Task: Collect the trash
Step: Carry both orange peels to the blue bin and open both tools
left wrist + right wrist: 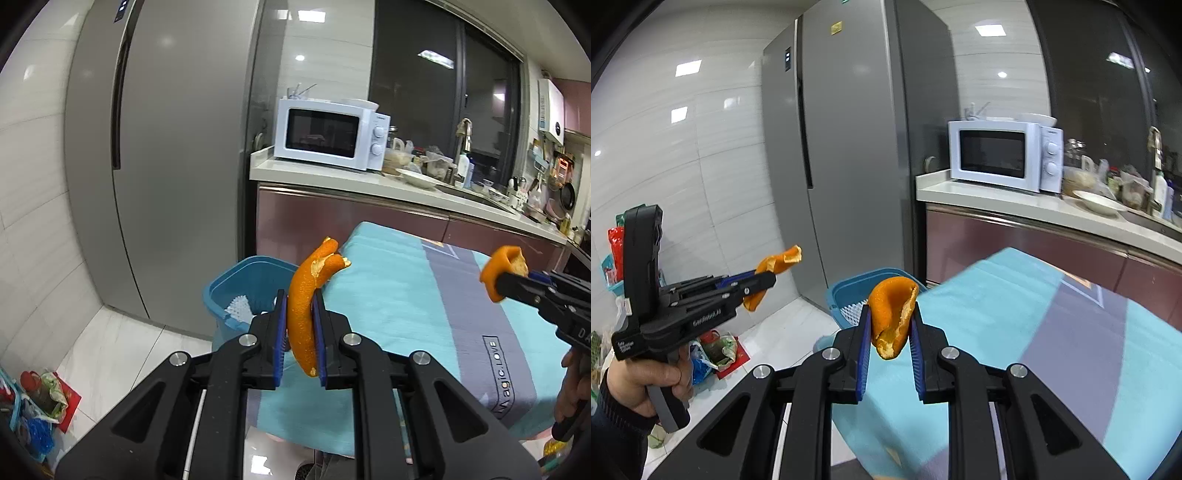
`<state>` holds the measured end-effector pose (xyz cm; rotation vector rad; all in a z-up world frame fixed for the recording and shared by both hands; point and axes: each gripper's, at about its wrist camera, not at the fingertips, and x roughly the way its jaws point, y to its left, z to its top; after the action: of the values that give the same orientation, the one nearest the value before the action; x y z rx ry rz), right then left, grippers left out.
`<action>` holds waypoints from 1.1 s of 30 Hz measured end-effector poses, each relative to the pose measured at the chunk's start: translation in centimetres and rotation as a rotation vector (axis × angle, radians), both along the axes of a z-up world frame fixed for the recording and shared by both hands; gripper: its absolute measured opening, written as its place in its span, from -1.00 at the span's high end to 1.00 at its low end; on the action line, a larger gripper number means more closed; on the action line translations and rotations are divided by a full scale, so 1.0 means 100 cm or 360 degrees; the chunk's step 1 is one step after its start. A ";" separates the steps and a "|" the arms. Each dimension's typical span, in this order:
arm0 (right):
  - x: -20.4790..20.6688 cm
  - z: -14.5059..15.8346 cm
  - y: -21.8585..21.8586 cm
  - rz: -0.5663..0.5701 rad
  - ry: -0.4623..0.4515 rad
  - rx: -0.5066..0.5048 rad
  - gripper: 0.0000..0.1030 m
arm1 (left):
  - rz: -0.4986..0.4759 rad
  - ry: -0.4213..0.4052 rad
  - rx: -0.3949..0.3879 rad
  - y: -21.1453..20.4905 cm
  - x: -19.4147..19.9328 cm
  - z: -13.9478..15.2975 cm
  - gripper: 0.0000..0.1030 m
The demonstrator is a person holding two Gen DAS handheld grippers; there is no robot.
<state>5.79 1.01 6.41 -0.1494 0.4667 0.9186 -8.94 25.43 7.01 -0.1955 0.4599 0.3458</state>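
My left gripper (300,300) is shut on a long curled strip of orange peel (304,306), held in the air above the table's near-left corner. It also shows in the right wrist view (764,280) with its peel (779,260). My right gripper (891,314) is shut on a cupped piece of orange peel (892,314), held above the table; it shows at the right in the left wrist view (508,282) with its peel (500,267). A blue plastic bin (240,284) stands on the floor just beyond the table's left end; it also shows in the right wrist view (849,291).
The table carries a turquoise and grey cloth (406,295). A grey fridge (159,147) stands behind the bin. A counter (332,177) holds a white microwave (328,133), a plate and clutter. Bags (40,402) lie on the floor at the left wall.
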 end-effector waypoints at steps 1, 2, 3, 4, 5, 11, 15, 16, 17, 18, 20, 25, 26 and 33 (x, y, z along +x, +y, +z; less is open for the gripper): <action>0.002 0.001 0.005 0.0009 -0.0003 0.0001 0.66 | 0.0012 0.0005 -0.0003 0.005 0.000 -0.001 0.74; 0.007 0.002 0.010 0.0021 -0.0004 0.0002 0.66 | 0.0017 0.0008 -0.0008 0.006 0.005 -0.002 0.74; 0.010 0.002 0.016 0.0032 -0.0002 -0.0001 0.66 | 0.0024 0.0012 -0.0012 0.009 0.009 -0.003 0.74; 0.014 0.003 0.023 0.0043 0.0000 0.0000 0.66 | 0.0032 0.0015 -0.0012 0.011 0.011 -0.004 0.74; 0.018 0.003 0.028 0.0055 0.0008 0.0003 0.65 | 0.0038 0.0021 -0.0016 0.015 0.015 -0.005 0.74; 0.044 -0.002 0.069 0.0125 0.0045 -0.0043 0.65 | 0.0072 0.0055 -0.0019 0.034 0.043 -0.011 0.74; 0.063 -0.006 0.094 0.0153 0.0063 -0.0084 0.65 | 0.0083 0.0082 -0.0027 0.045 0.071 -0.015 0.74; 0.070 -0.008 0.102 0.0160 0.0075 -0.0097 0.65 | 0.0084 0.0091 -0.0028 0.050 0.078 -0.018 0.74; 0.075 -0.010 0.108 0.0166 0.0082 -0.0109 0.65 | 0.0085 0.0099 -0.0028 0.052 0.086 -0.019 0.74; 0.082 -0.013 0.116 0.0174 0.0093 -0.0128 0.65 | 0.0087 0.0110 -0.0031 0.055 0.094 -0.021 0.74; 0.092 -0.018 0.128 0.0182 0.0107 -0.0156 0.65 | 0.0088 0.0129 -0.0029 0.063 0.110 -0.025 0.74; 0.119 -0.034 0.154 0.0198 0.0172 -0.0221 0.65 | 0.0090 0.0192 -0.0045 0.079 0.150 -0.040 0.74; 0.123 -0.037 0.157 0.0202 0.0189 -0.0231 0.64 | 0.0091 0.0204 -0.0050 0.083 0.157 -0.044 0.74; 0.151 -0.062 0.187 0.0225 0.0283 -0.0353 0.64 | 0.0087 0.0322 -0.0080 0.114 0.208 -0.076 0.74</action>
<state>20.94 19.76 0.25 -0.3069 0.7306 1.0218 11.87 36.85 -0.56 -0.2232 0.6646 0.4098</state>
